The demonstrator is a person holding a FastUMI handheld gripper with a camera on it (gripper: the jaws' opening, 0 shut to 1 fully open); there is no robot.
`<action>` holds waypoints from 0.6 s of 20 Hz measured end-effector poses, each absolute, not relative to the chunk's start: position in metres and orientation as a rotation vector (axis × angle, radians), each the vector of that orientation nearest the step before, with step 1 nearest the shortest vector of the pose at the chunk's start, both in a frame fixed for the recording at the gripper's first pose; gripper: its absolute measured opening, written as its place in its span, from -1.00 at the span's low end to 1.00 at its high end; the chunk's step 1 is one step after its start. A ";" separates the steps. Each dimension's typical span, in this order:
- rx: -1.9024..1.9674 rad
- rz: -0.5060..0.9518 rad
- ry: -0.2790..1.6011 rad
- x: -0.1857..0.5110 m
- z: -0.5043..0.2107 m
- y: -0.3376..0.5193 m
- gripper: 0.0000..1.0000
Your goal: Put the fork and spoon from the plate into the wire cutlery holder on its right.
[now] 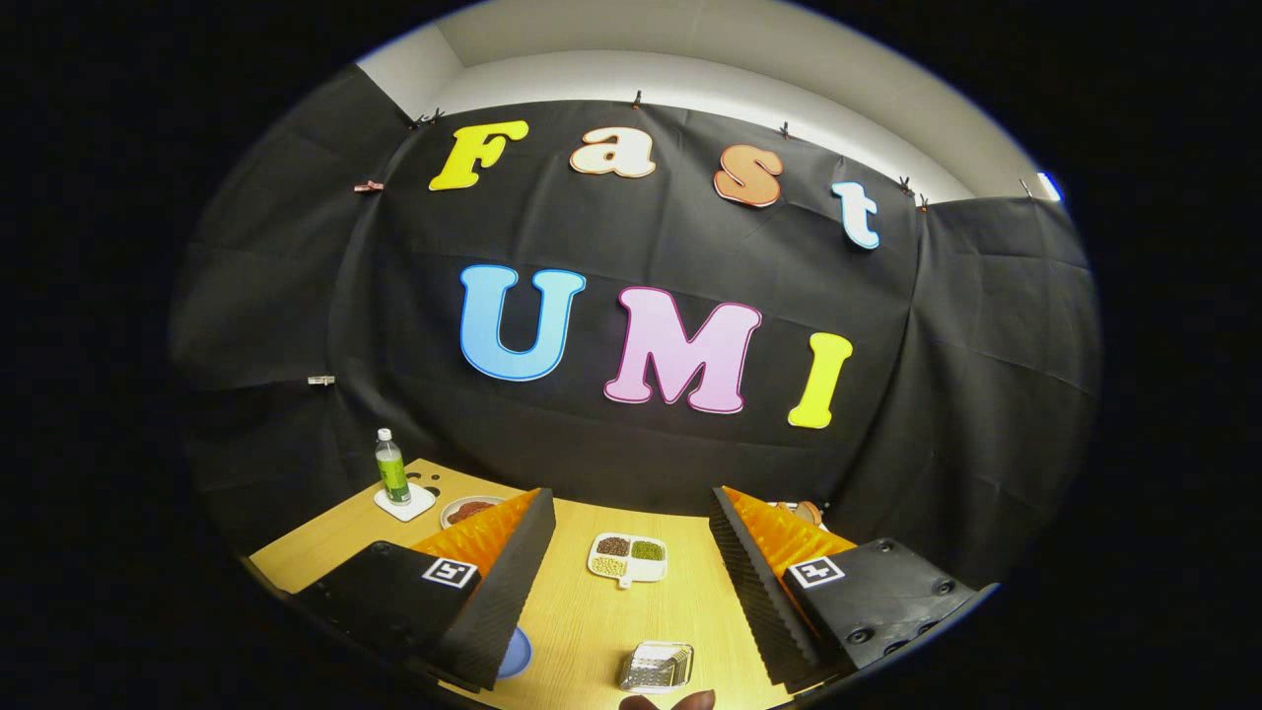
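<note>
- The gripper (631, 592) is held up above the wooden table (592, 611), looking forward at the black cloth wall (690, 463) more than down.
- Its two fingers are spread wide apart, and nothing is held between them.
- The ridged pads (498, 592) on the inner sides of the fingers are bare.
- The wire cutlery holder (657, 667) is seen low down between the two fingers, close to the near end of the table.
- It looks like a small silver box made of thin wires, and it is seen from above.
- What is inside it cannot be made out.
- Part of a blue plate (516, 653) is seen just beside the left finger, to the left of the holder. Most of the plate is hidden by that finger.
- The fork and spoon cannot be made out on the part of the plate that is seen.
- Farther on, between the fingers, a white tray (628, 558) with small heaps of beans or seeds in its parts is set on the table.
- Beyond the left finger, a small dish (469, 510) with something reddish in it is seen.
- Near the far left corner of the table, a clear bottle (391, 466) with a green label is stood upright on a white coaster (404, 504).
</note>
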State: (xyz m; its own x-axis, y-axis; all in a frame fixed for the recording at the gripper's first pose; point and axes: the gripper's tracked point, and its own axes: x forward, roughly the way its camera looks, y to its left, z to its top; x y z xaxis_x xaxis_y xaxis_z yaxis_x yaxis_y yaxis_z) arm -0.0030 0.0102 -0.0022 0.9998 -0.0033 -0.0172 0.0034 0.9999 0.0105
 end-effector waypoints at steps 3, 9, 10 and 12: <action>0.046 0.066 0.105 -0.003 -0.024 0.034 0.96; 0.122 0.219 0.407 -0.017 -0.101 0.095 0.97; 0.130 0.241 0.467 -0.023 -0.118 0.106 0.97; 0.147 0.290 0.589 -0.035 -0.151 0.127 0.97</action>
